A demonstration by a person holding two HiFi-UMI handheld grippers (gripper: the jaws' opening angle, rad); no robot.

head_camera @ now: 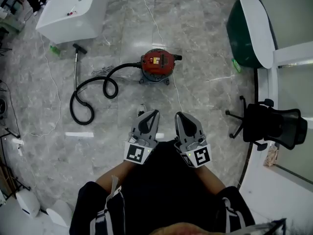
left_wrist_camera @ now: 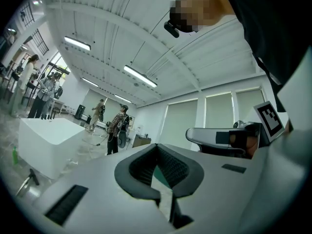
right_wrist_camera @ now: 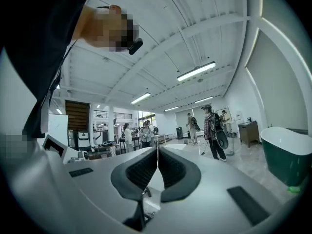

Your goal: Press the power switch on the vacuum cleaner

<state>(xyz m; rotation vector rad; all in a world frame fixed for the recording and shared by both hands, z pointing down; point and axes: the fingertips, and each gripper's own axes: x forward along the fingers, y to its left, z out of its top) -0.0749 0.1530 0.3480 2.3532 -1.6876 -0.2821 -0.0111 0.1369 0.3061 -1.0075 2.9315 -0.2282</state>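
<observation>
1. Found the vacuum cleaner (head_camera: 157, 63), a red canister on wheels, standing on the grey marble floor (head_camera: 205, 106) at twelve o'clock from both tongs and well apart from them. Could not make out its power switch at that size.
2. Traced its black hose (head_camera: 80, 123) curling off toward eight o'clock of the canister in loose loops. Followed it to a thin wand (head_camera: 75, 67) lying on the floor and pointing toward a white block (head_camera: 73, 9) at eleven o'clock.
3. Held the left tongs (head_camera: 154, 112) low, close to the body and aimed at twelve o'clock. Saw the jaws closed tip to tip with nothing between them.
4. Held the right tongs (head_camera: 179, 115) just beside the left, aimed the same way. Saw those jaws pressed together too, and empty.
5. Noted a black office chair (head_camera: 274, 124) at three o'clock and a green tub (head_camera: 244, 33) with a white rim at one o'clock.
6. Caught several people (right_wrist_camera: 214, 130) standing far off in both gripper views.
</observation>
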